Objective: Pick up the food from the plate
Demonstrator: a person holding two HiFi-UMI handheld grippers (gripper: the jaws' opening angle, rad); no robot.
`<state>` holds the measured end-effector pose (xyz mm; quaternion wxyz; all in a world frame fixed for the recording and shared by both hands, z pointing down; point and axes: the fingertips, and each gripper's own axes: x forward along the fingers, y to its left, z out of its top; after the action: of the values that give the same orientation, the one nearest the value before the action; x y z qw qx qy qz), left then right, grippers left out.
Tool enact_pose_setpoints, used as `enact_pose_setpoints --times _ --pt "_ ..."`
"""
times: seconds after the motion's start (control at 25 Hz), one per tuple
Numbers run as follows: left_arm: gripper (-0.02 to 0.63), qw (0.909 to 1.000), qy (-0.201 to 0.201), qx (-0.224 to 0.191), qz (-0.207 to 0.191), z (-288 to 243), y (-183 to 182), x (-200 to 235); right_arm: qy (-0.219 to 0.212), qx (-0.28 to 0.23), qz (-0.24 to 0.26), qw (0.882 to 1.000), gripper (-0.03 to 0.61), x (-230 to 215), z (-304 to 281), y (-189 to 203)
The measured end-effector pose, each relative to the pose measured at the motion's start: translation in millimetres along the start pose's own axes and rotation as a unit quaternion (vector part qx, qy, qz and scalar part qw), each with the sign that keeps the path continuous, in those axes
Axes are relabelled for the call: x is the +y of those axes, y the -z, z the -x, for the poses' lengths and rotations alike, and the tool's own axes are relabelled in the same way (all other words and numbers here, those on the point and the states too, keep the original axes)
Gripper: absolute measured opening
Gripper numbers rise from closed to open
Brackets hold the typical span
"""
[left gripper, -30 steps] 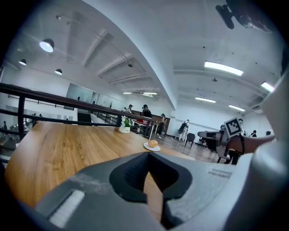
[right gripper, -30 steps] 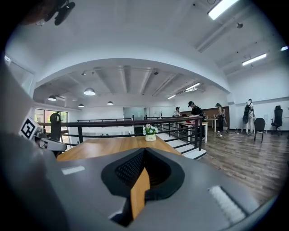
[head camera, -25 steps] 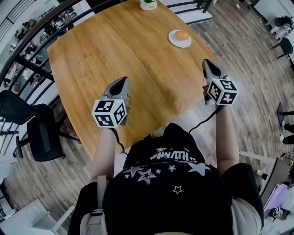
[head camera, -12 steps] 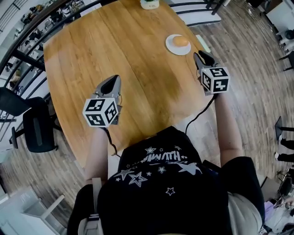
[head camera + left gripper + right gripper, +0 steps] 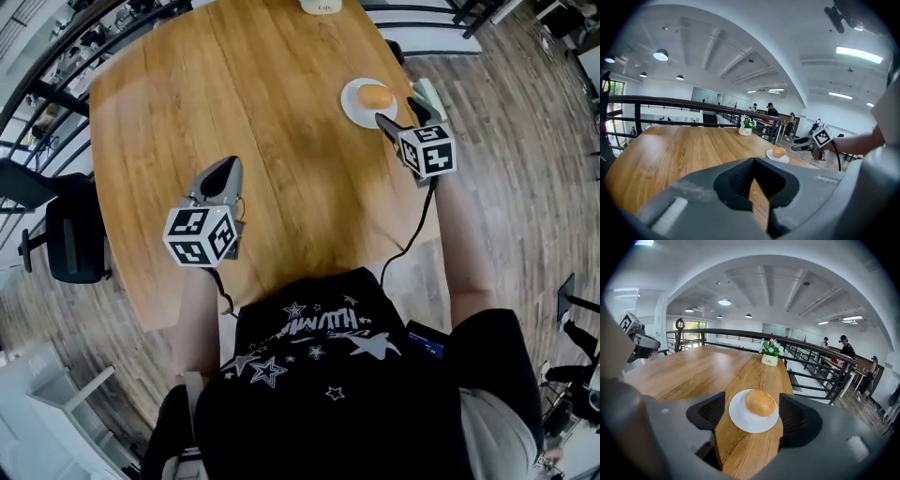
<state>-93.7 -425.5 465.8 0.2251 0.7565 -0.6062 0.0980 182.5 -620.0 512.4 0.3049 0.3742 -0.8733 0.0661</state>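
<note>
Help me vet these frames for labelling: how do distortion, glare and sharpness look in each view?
Head view: fisheye bows the table edges, with a pale sheen on its left part. Left gripper view: dark vignetted corners, ceiling lights blown out. Right gripper view: same vignette, railing curved, but bun and plate sharp.

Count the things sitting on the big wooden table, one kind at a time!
Round white plate: 1
Round golden-brown bun: 1
Small white pot of flowers: 1
Total: 3
</note>
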Motion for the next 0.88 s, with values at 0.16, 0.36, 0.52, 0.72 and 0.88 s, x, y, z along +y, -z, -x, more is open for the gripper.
enact_pose_setpoints --times 0.16,0.36,0.52,0.72,0.88 --pt "0.002 0.9997 -0.021 0.007 0.008 -7.7 10.8 -3.5 -0.014 0.023 0.025 0.999 0.374 -17.4 -31.2 18.3" --pt "0.002 0.9980 -0.058 0.016 0.022 -13.8 23.0 -7.4 -0.034 0.047 0.038 0.998 0.374 -36.1 -69.1 41.9" --pt "0.002 0.9968 -0.073 0.020 0.026 -10.1 28.0 -10.0 -0.051 0.059 0.075 0.994 0.388 -35.2 -87.0 48.3" --pt "0.002 0.9956 -0.083 0.026 0.035 -5.0 34.9 -7.4 -0.063 0.058 0.123 0.989 0.399 -23.3 -102.5 40.7" --pt "0.002 0.9957 -0.076 0.033 0.040 -7.7 43.6 -11.7 -0.077 0.059 0.156 0.983 0.399 -16.9 -110.7 40.7"
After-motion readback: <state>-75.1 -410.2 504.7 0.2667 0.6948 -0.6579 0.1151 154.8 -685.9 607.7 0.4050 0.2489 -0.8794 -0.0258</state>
